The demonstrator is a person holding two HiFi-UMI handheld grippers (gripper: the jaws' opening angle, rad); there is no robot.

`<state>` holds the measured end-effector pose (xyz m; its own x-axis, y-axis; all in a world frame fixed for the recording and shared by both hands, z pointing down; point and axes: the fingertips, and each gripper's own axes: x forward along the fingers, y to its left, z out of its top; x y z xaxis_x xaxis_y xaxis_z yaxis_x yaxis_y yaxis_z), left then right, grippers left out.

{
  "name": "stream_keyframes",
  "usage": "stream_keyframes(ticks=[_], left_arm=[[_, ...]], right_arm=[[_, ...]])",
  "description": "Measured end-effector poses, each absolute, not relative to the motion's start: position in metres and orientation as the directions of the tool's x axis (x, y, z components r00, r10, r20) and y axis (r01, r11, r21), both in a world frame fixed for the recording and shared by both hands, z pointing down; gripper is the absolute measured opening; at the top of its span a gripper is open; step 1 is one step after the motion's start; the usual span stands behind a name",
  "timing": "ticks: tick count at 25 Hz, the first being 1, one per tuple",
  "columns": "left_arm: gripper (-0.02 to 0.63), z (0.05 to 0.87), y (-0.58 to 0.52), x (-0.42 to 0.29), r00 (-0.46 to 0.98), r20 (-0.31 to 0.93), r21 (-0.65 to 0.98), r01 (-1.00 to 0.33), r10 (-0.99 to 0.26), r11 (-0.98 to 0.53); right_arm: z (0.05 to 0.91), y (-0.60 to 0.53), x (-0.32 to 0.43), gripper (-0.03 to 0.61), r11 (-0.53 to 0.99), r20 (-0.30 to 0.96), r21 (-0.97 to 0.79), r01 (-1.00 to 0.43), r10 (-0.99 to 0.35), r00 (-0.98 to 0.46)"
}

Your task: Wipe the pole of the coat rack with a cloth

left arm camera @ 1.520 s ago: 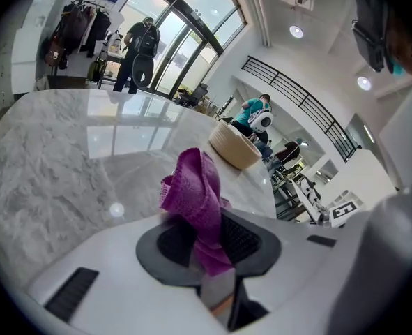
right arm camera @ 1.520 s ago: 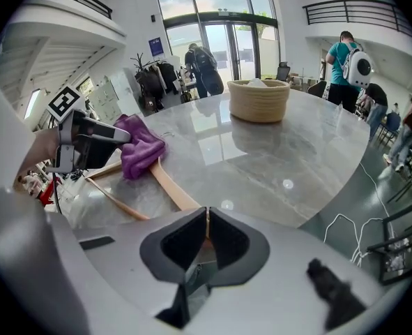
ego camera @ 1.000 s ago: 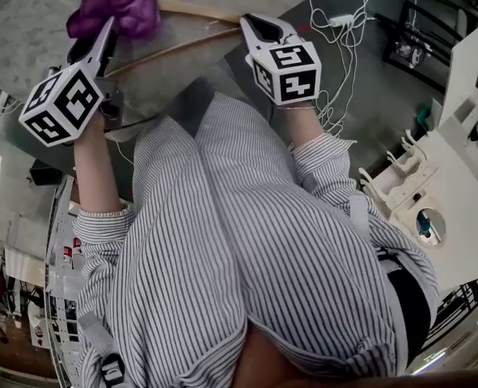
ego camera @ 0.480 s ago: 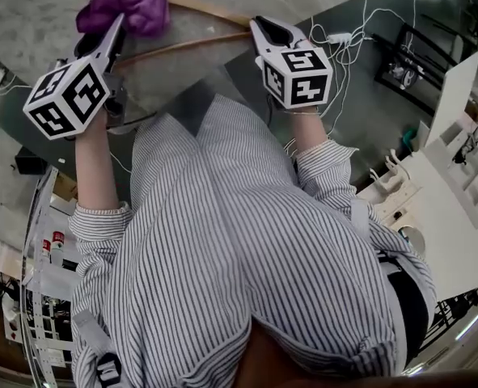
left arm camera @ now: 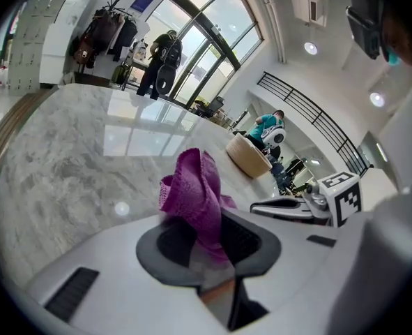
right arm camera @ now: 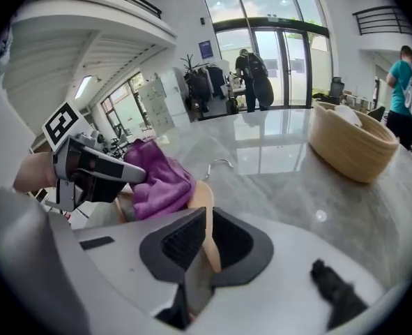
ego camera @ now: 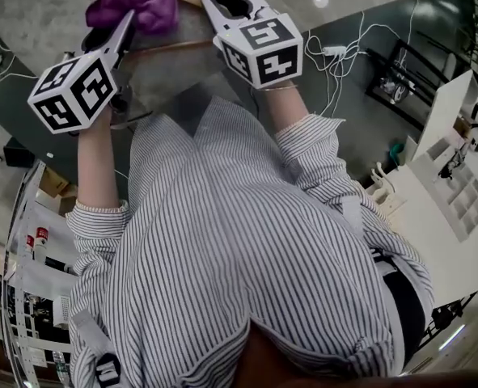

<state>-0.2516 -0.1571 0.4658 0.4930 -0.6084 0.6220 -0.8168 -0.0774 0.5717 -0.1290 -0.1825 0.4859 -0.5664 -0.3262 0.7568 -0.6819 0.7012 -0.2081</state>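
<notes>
A purple cloth (ego camera: 137,2) is pinched in my left gripper (ego camera: 121,27) above the marble table. In the left gripper view the cloth (left arm camera: 192,194) bunches up out of the shut jaws of the left gripper (left arm camera: 206,239). My right gripper (ego camera: 222,2) is just right of the cloth. It is shut on a pale wooden bar (right arm camera: 204,208) that carries a metal hook (right arm camera: 219,163) and looks like a clothes hanger. The cloth (right arm camera: 157,180) touches the far part of that bar. The bar (ego camera: 170,47) shows between the two grippers in the head view.
A round marble table (ego camera: 44,6) lies under both grippers. A woven basket (right arm camera: 352,142) stands on it to the right. White cables (ego camera: 344,47) trail over the dark floor, and white furniture (ego camera: 457,176) stands at the right. People stand far off near the glass doors.
My right gripper has moved left and forward with the wooden bar, closing up to the cloth. The left gripper still holds the cloth in about the same place.
</notes>
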Motion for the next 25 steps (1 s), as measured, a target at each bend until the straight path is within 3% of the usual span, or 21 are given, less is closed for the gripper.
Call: stream_keyframes(ticks=[11, 25], left_arm=[[0.094, 0.472, -0.144, -0.260, 0.468, 0.617, 0.593, -0.805, -0.632, -0.016], [0.094, 0.476, -0.135, -0.272, 0.388, 0.617, 0.596, -0.798, -0.685, 0.085]], right_arm=[[0.497, -0.187, -0.175, 0.018, 0.769, 0.756, -0.234, -0.594, -0.240, -0.609], [0.509, -0.186, -0.182, 0.017, 0.799, 0.781, -0.224, -0.558, -0.196, -0.594]])
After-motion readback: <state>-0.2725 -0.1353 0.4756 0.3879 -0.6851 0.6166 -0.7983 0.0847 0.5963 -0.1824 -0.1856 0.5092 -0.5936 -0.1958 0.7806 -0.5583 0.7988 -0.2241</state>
